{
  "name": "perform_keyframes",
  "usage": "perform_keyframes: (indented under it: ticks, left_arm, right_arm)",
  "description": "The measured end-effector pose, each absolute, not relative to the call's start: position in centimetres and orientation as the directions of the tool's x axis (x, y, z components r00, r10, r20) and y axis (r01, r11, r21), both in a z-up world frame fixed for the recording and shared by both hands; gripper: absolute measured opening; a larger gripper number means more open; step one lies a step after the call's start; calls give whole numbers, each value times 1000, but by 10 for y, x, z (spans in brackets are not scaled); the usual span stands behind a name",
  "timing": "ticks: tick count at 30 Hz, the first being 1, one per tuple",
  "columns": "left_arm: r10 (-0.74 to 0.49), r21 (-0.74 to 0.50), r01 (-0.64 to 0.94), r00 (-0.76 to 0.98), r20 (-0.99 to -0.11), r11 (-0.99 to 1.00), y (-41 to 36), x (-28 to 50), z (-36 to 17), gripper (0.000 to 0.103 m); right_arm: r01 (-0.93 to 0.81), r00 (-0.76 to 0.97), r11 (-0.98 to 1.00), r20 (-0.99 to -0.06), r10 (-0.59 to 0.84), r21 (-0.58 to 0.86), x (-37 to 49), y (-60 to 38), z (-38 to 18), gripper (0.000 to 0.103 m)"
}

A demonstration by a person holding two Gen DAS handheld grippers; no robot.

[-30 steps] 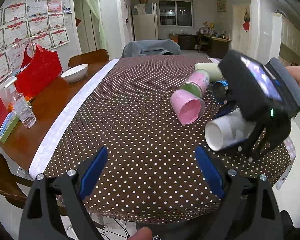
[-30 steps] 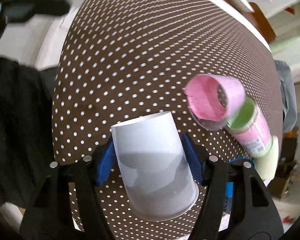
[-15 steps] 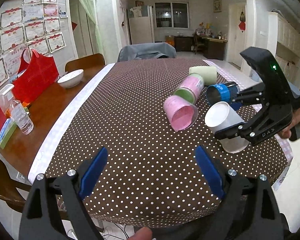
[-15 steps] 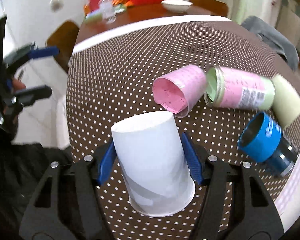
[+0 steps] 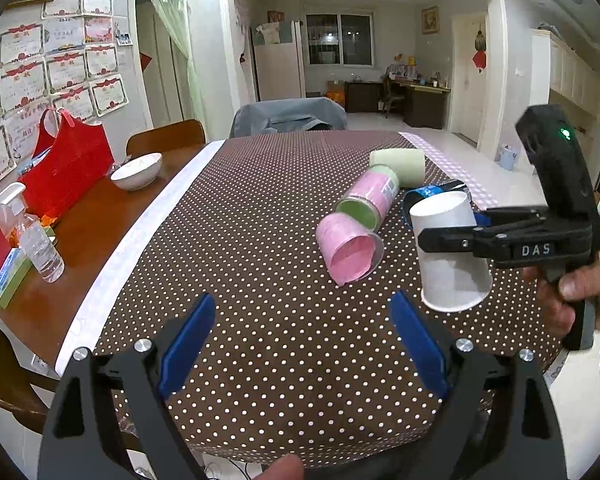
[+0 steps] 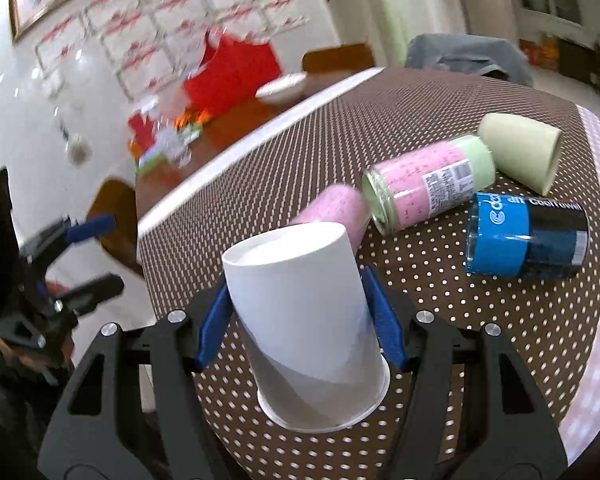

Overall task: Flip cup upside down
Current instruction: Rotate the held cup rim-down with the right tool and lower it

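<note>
A white paper cup (image 6: 308, 320) sits between the blue pads of my right gripper (image 6: 300, 316), which is shut on it. The cup is upside down, base up and rim down, tilted a little, its rim at or just above the brown dotted tablecloth (image 6: 480, 320). In the left wrist view the same cup (image 5: 448, 252) shows at the right, held by the right gripper (image 5: 456, 238). My left gripper (image 5: 300, 344) is open and empty over the table's near edge.
Behind the white cup lie a pink cup (image 5: 348, 248), a pink and green jar (image 5: 370, 196), a blue can (image 6: 528, 236) and a pale green cup (image 5: 400, 164). A white bowl (image 5: 136, 168), red bag (image 5: 68, 164) and bottle (image 5: 40, 248) stand at the left.
My right gripper has turned the white cup from lying sideways to base up and brought it down toward the cloth. The left gripper has stayed open in place.
</note>
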State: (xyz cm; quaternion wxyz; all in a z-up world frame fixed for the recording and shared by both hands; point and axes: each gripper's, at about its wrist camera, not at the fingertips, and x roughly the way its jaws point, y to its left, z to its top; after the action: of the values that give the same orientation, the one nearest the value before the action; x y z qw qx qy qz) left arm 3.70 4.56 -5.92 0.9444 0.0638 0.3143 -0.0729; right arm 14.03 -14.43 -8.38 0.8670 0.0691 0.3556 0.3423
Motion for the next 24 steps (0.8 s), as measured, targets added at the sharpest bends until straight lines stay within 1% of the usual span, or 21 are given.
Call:
perform_keyframes:
  ticks: [10,17,24]
  left_arm:
    - [-108,32,156,804,-585,987,48,39,-53,88]
    - [-105,10,138,798,-593,990,54,44,-57,88]
    - [-101,0,126,794,-600,992,60,47,-60,88]
  right_arm:
    - [-426,707,818,-423,567,386,114,-150,-82,62]
    - [-340,789,870,-395,470,356,106,-138,-99,62]
    - [-261,821,891,-399,407,372,108,-138,-113,63]
